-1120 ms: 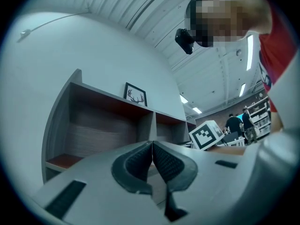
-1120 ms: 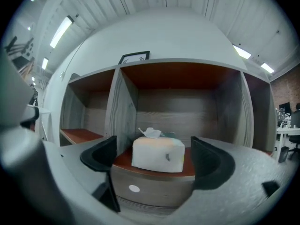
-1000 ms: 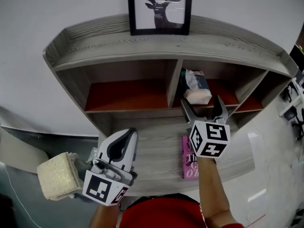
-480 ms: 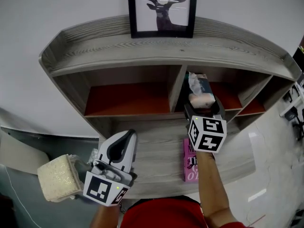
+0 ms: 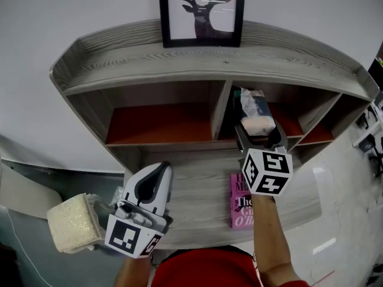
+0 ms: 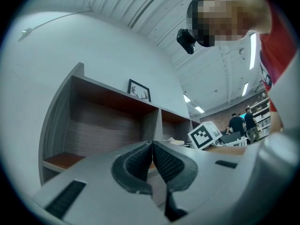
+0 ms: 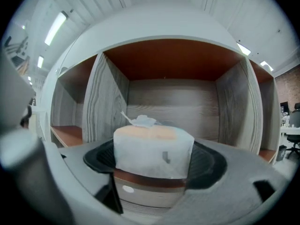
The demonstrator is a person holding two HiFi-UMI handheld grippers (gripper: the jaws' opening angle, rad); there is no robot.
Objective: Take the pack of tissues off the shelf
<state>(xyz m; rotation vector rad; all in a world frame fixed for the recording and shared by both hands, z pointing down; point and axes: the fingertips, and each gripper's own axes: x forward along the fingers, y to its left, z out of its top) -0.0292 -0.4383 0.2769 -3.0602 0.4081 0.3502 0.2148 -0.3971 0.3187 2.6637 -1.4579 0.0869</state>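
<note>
**A:** Layout, large to small?

**B:** Grey wood-grain shelf unit (image 5: 119, 58) against a white wall, with rust-red board flooring its compartments. A grey wood-grain bench (image 5: 197, 175) runs below it. A black-framed deer print (image 5: 201, 11) stands upright on the top board. A pink paperback book (image 5: 242, 201) lies flat on the bench, under the right arm. The soft white-and-peach pack of tissues (image 5: 257, 124) sits in the compartment just right of the central divider, near its front edge. One loose sheet sticks up from its top.

**A:** Grippers?

**B:** The right gripper (image 5: 259, 137) reaches roughly level into that compartment. Its fingers have just been closing with the pack between them, and the pads appear to meet both flanks. The pack's base still rests on the shelf floor, so it is not yet lifted. The left gripper (image 5: 157, 175) is held low and well apart from the pack, fingers pressed together on nothing.

**A:** Failure modes from here?

**B:** These are judgements only.
- **Slip:** the hold looks light and takes only the pack's near end. The soft wrapper may squash instead of gripping and slide out on withdrawal.
- **Snag:** the divider is close beside the left finger, so a skewed pull could catch it.
- **Knock:** raising the pack too early could knock it against the compartment roof.
- **Loose sheet:** it could catch or pull free.
- **Drop:** a dropped pack would probably land on the book.
</note>
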